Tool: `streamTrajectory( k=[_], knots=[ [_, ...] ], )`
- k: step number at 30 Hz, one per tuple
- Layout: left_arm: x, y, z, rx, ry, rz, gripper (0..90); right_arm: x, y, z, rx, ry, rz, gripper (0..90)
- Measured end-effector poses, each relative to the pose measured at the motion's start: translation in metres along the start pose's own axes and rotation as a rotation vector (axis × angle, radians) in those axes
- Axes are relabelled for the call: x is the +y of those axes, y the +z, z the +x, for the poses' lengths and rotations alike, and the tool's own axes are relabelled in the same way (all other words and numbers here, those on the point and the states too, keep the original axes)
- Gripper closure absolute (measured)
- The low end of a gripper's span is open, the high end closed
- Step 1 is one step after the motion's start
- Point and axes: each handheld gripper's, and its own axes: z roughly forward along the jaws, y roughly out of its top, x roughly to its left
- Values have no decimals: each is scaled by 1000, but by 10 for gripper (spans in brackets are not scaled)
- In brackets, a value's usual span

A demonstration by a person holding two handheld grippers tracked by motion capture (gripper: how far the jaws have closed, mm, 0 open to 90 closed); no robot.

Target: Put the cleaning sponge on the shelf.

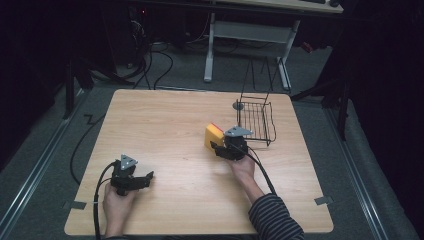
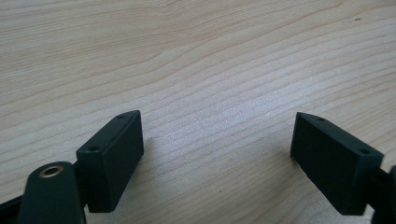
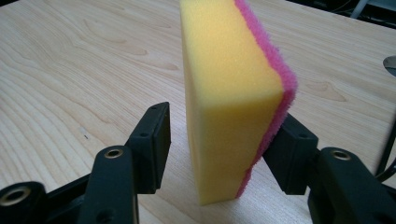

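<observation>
From above, the right gripper (image 1: 215,145) sat near the middle of the pale wooden table (image 1: 165,125), right up against a yellow sponge (image 1: 213,136) that stood just beside a black wire basket (image 1: 255,120).

The right gripper view gave the detail the overhead lacked: the sponge (image 3: 229,93) stood on edge between the two black jaws, soft porous yellow foam backed by a fuzzy pink scouring layer. The jaw on the pink side touched that layer, while a clear gap showed between the other jaw and the yellow face, so the sponge was bracketed but not yet pinched.

The left gripper (image 1: 134,181) rested near the table's front left corner. Its own view showed blocky matte jaws spread wide over bare woodgrain.
</observation>
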Motion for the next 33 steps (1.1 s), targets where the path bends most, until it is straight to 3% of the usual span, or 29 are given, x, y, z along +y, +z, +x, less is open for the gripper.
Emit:
streamTrajectory(
  k=[7,10,23,33],
  knots=[
    [0,0,0,-1,1,2,179,-2,3,0,-18,-5,-11,557],
    [0,0,0,-1,0,2,179,-2,2,-2,-2,-6,-18,601],
    [0,-1,0,1,5,4,179,1,-3,-2,38,24,-38,610],
    [0,0,0,3,3,1,178,3,-7,0,60,20,-42,610]
  ],
)
